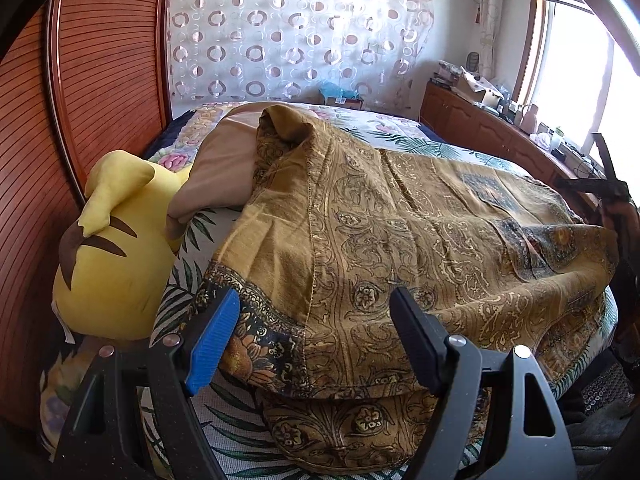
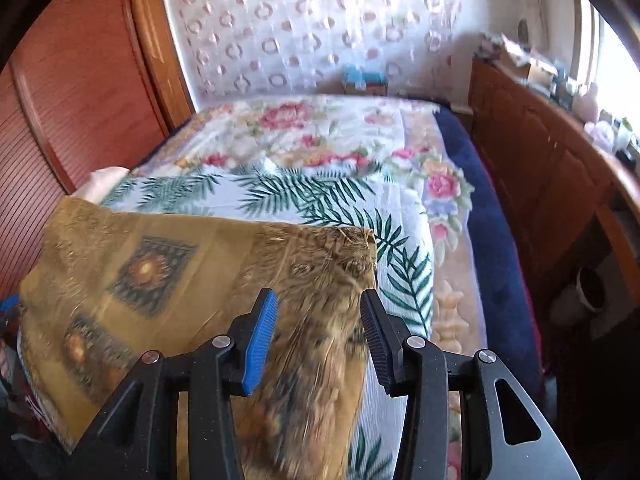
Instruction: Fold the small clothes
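A gold-brown paisley garment (image 1: 400, 220) with a dark flowered border lies spread across the bed, its far end bunched over a beige pillow (image 1: 216, 176). My left gripper (image 1: 316, 340) hangs open just above the garment's near hem, and its pads touch nothing. In the right wrist view the same garment (image 2: 160, 272) covers the bed's near left part. My right gripper (image 2: 318, 340) stands partly open over the garment's right-hand portion. The cloth under it is smeared by motion, and neither pad presses on it.
A yellow plush toy (image 1: 116, 248) lies at the garment's left against the wooden headboard (image 1: 80, 100). The floral bedspread (image 2: 312, 152) reaches back to a curtain. A wooden cabinet (image 2: 560, 184) with clutter on top runs along the right under a window.
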Demonstrator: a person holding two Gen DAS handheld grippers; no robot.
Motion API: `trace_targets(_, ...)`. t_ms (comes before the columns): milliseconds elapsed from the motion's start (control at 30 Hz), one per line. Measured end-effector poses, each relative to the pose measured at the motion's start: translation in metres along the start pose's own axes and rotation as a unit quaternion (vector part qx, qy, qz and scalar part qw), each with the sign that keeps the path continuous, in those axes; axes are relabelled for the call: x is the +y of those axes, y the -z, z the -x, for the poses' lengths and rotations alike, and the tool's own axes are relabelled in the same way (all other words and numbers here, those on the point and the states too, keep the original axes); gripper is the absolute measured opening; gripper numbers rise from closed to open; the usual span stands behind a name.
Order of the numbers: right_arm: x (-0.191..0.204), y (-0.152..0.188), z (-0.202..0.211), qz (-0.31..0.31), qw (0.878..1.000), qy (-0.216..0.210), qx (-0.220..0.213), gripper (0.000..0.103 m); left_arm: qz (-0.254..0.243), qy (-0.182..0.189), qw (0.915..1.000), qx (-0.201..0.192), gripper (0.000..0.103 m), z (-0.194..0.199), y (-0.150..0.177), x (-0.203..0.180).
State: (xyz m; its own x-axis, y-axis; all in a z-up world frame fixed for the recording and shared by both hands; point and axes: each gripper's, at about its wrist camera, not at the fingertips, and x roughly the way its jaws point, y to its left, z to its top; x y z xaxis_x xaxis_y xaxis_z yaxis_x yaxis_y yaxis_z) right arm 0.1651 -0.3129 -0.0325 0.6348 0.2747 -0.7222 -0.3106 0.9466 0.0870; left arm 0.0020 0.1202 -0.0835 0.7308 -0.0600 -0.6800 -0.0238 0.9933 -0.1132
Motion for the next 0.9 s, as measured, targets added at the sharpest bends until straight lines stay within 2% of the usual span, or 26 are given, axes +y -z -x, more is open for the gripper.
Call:
trace_targets(167,-0.009,-0.01,-0.047,-0.007,0.998,0.024,0.05,0.045,-0.004,-0.005,1.0,0.0,0.078,-0.001,0.001,-0.002)
trace_targets(200,-0.01,-0.012,-0.052,-0.012,0.998,0.022,0.052,0.034,-0.005,-0.007,1.0,0.0,0.078,-0.001,0.001,-0.003)
trace_targets(267,-0.012,-0.017,-0.058,-0.019,0.999,0.003,0.051,0.018,-0.006,-0.009,0.9999,-0.001,0.078,0.0,0.001,-0.003)
trace_targets(367,-0.006,-0.025,-0.057,0.003,1.0,-0.011,0.026,0.005,-0.007,-0.011,0.9999,-0.004,0.078,0.002,0.0,-0.005)
trace_targets(400,-0.003,-0.028,-0.056,0.016,1.0,-0.008,0.017,0.004,-0.007,-0.012,0.9999,-0.005,0.078,0.003,-0.001,-0.005)
trace_targets(500,-0.001,-0.033,-0.045,0.033,0.999,0.031,-0.025,0.003,-0.009,-0.012,0.9999,-0.009,0.078,0.005,-0.001,-0.007)
trace_targets(567,-0.001,-0.035,-0.039,0.023,0.997,0.053,-0.052,0.003,-0.009,-0.012,0.9998,-0.011,0.078,0.006,-0.002,-0.006)
trace_targets(767,0.009,-0.038,-0.046,0.027,0.996,0.076,-0.03,0.004,-0.007,-0.016,0.9998,-0.011,0.078,0.007,0.0,-0.002)
trace_targets(900,0.018,-0.039,-0.031,0.035,0.994,0.088,-0.045,0.029,-0.001,-0.021,0.9997,-0.008,0.078,0.007,0.0,0.002)
